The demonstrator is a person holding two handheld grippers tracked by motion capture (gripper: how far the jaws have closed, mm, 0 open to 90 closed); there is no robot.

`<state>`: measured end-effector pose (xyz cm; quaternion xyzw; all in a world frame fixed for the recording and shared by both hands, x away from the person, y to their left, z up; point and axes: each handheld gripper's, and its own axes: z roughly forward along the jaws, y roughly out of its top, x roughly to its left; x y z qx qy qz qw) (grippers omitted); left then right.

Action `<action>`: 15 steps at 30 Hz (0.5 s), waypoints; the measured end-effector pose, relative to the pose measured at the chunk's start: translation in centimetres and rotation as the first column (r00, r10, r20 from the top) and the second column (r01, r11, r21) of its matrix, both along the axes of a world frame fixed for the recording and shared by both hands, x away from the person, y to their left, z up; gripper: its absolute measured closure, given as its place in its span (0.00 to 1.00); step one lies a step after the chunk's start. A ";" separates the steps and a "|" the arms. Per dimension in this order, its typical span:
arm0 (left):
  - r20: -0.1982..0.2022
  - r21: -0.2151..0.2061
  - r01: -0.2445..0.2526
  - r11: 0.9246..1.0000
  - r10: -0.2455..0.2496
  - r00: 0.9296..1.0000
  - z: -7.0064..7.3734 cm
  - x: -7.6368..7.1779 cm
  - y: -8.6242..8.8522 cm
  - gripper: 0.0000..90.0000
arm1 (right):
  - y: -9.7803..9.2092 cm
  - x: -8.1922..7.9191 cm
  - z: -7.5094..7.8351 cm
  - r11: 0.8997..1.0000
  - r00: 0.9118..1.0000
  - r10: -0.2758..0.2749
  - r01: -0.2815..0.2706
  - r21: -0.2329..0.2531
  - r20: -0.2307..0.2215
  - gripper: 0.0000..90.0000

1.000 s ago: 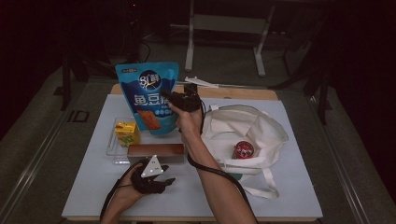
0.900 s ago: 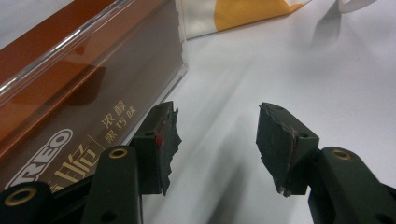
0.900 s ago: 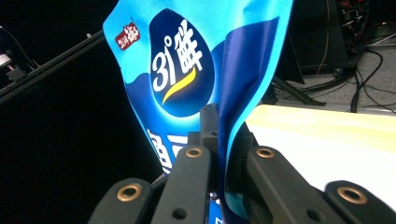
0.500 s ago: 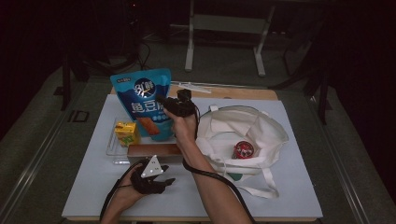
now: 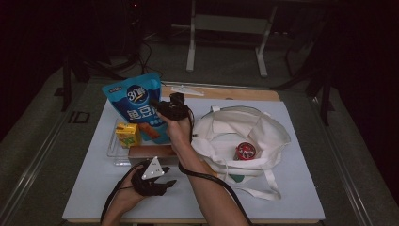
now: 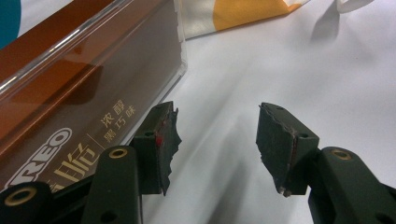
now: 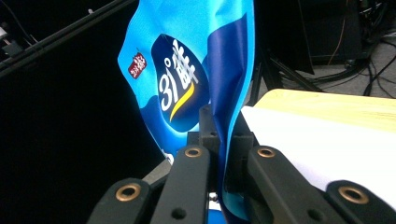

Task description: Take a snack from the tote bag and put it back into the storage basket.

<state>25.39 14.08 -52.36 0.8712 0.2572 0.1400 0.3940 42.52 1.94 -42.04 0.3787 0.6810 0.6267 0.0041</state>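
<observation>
On the white tabletop (image 5: 291, 188), beside the cream tote bag (image 5: 263, 136), the right claw (image 5: 162, 107) pinches the upright blue snack pouch (image 5: 134, 110) at its edge, while the left claw (image 6: 215, 140), spread, rests near the brown cookie box (image 6: 70, 107).

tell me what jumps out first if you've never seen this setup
The bright blue snack bag at the table's far left, pinched along its edge by the right gripper. Right of it lies an open white tote bag with a red round tin inside. The left gripper rests open beside a brown box.
</observation>
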 end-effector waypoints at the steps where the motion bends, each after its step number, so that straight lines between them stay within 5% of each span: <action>1: -0.003 0.002 0.002 1.000 -0.002 1.000 -0.1 0.0 0.0 0.52 | -0.2 0.1 0.0 1.000 1.000 0.004 -0.004 -0.001 -0.001 0.99; 15: -0.008 0.016 0.002 1.000 -0.002 1.000 -0.2 0.0 -0.2 0.52 | -3.8 -0.3 0.4 0.989 0.997 0.038 -0.046 -0.142 -0.061 0.93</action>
